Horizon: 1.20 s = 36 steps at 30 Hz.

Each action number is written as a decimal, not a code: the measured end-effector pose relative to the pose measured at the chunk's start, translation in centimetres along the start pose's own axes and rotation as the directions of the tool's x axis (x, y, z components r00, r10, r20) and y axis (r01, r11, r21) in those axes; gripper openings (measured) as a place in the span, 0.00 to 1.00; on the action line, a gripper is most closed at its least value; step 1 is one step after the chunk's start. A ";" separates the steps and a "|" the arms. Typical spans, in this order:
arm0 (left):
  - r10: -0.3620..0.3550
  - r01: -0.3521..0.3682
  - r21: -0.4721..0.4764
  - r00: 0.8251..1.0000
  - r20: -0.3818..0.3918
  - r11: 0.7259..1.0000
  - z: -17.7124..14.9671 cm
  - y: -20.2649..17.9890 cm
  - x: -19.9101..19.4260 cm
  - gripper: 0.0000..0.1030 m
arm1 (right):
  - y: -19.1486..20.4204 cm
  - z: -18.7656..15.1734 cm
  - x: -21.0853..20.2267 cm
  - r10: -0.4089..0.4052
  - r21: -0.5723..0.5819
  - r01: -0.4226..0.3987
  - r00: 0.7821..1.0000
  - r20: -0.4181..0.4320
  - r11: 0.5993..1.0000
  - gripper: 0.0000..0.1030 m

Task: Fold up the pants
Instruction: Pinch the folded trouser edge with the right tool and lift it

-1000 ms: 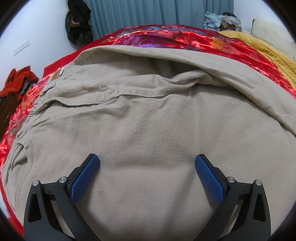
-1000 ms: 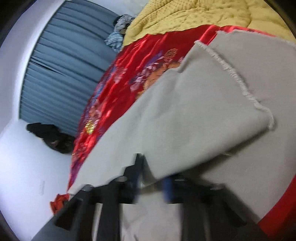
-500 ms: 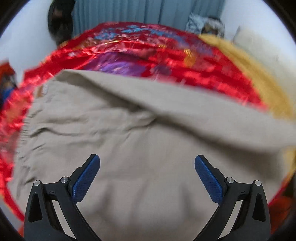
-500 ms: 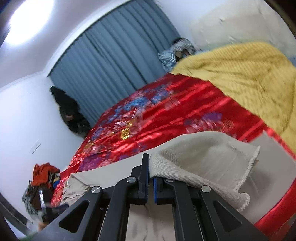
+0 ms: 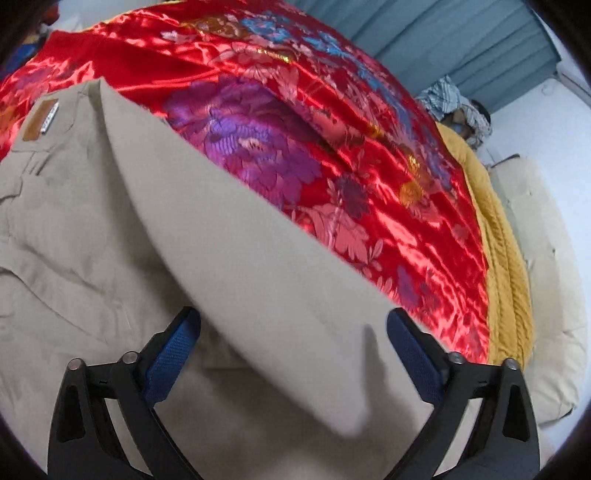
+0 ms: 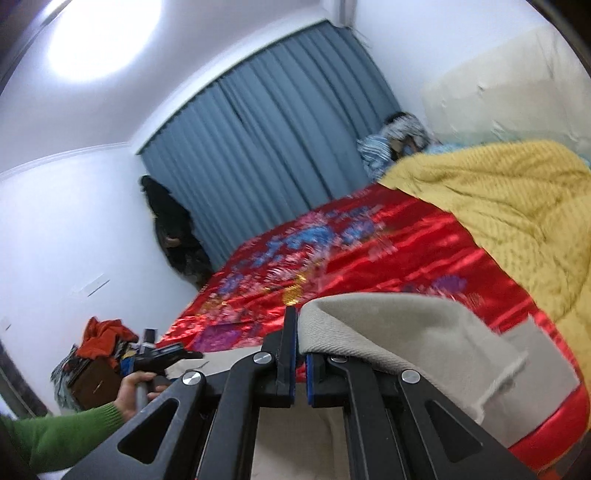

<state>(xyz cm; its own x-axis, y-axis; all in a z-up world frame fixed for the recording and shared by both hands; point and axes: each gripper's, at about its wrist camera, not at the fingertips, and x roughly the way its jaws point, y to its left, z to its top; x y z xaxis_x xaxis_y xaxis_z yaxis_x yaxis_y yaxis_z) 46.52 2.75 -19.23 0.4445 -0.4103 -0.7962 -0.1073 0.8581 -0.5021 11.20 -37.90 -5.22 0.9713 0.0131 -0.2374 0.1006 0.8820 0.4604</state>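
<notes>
Pant leg [image 6: 402, 325] lifted higher off red bedspread [image 5: 332, 147], right gripper [image 6: 300, 363] fingers clamped on it, left gripper [image 5: 291, 354] fingers closing, gripping nothing.

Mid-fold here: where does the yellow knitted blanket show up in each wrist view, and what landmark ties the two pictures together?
Left wrist view: the yellow knitted blanket runs as a narrow strip down the right side, between the red bedspread and a cream pillow.
Right wrist view: the blanket fills the right-centre, heaped on the bedspread's far right.
Shared landmark: the blue-grey curtain behind the bed.
</notes>
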 end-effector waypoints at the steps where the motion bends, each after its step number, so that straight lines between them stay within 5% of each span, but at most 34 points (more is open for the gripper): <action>1: -0.002 0.002 -0.010 1.000 -0.004 1.000 0.1 0.1 0.0 0.32 | 0.0 0.1 -0.2 0.018 -0.003 -0.018 1.000 -0.004 1.000 0.03; 2: -0.015 0.014 -0.024 1.000 -0.027 1.000 0.3 0.4 0.3 0.11 | -0.3 0.1 -0.3 0.035 -0.003 -0.035 0.999 -0.020 0.999 0.03; 3: -0.016 0.013 -0.052 0.998 -0.058 0.999 0.5 0.8 0.5 0.06 | -0.5 0.1 -0.1 0.039 -0.004 -0.039 0.999 -0.037 0.999 0.03; 7: -0.047 0.047 -0.007 0.998 0.042 0.999 -0.1 -1.5 -3.5 0.04 | -5.2 1.2 5.0 -0.076 -0.037 0.070 0.981 -0.177 0.997 0.03; 9: -0.105 0.095 0.075 0.983 0.152 0.993 -2.1 -3.6 -8.3 0.04 | -6.3 3.2 5.9 -0.109 -0.072 0.098 0.982 -0.153 0.993 0.03; 12: -0.136 0.100 0.160 0.962 0.236 0.982 -7.0 -3.5 -13.5 0.07 | -6.1 6.6 3.8 -0.016 -0.101 0.007 0.996 -0.090 0.995 0.03; 14: -0.110 0.082 0.140 0.973 0.205 0.987 -10.6 -1.5 -13.5 0.08 | -6.7 6.3 2.5 0.022 -0.135 -0.044 0.987 -0.161 0.990 0.03; 16: -0.030 0.018 0.116 0.994 0.101 0.993 -15.0 1.3 -10.3 0.08 | -8.9 3.4 2.3 -0.006 -0.126 -0.033 0.953 -0.302 0.991 0.03; 18: 0.050 -0.047 0.106 0.998 -0.028 0.993 -18.5 3.4 -6.1 0.08 | -12.5 -0.8 3.3 -0.074 -0.069 0.048 0.890 -0.449 0.996 0.04; 19: 0.055 -0.051 0.092 0.997 -0.046 0.994 -19.3 3.8 -5.2 0.07 | -15.0 -3.6 4.3 -0.107 -0.012 0.120 0.832 -0.544 0.993 0.06; 21: 0.053 -0.051 0.093 0.998 -0.021 0.994 -19.7 3.6 -5.2 0.07 | -18.0 -6.7 5.0 -0.108 0.082 0.200 0.780 -0.616 0.976 0.12; 23: 0.042 -0.040 0.112 0.999 -0.012 0.993 -19.2 2.8 -5.8 0.07 | -19.9 -8.0 4.4 -0.066 0.202 0.233 0.795 -0.603 0.951 0.19; 25: 0.025 -0.024 0.113 1.000 -0.005 0.993 -18.8 2.5 -6.3 0.08 | -21.2 -8.1 3.2 0.002 0.337 0.211 0.845 -0.534 0.918 0.53; 27: 0.030 -0.029 0.118 1.000 -0.005 0.993 -18.9 2.4 -6.0 0.08 | -22.2 -8.3 2.0 0.013 0.419 0.210 0.882 -0.470 0.883 0.69; 30: 0.047 -0.045 0.130 0.999 -0.011 0.990 -19.4 2.6 -5.3 0.08 | -23.9 -8.5 1.3 0.017 0.512 0.224 0.906 -0.423 0.829 0.68; 32: 0.052 -0.050 0.133 0.999 -0.012 0.990 -19.6 2.8 -5.1 0.08 | -25.3 -8.7 1.3 -0.005 0.535 0.257 0.904 -0.427 0.805 0.47; 33: 0.048 -0.046 0.136 0.999 -0.010 0.990 -19.6 2.7 -5.3 0.08 | -25.7 -8.4 1.4 -0.047 0.512 0.302 0.891 -0.452 0.804 0.04; 36: 0.038 -0.043 0.199 0.999 0.031 0.979 -20.2 1.4 -6.6 0.09 | -23.7 -4.9 1.6 -0.157 0.296 0.320 0.872 -0.464 0.900 0.03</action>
<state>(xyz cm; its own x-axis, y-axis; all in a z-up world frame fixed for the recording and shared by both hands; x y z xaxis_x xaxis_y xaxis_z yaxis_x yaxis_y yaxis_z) 25.46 0.40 -21.49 0.4679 -0.3677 -0.8037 0.0524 0.9193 -0.3900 9.31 -56.44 -20.73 0.7309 0.0916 -0.6763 0.4650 0.6586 0.5917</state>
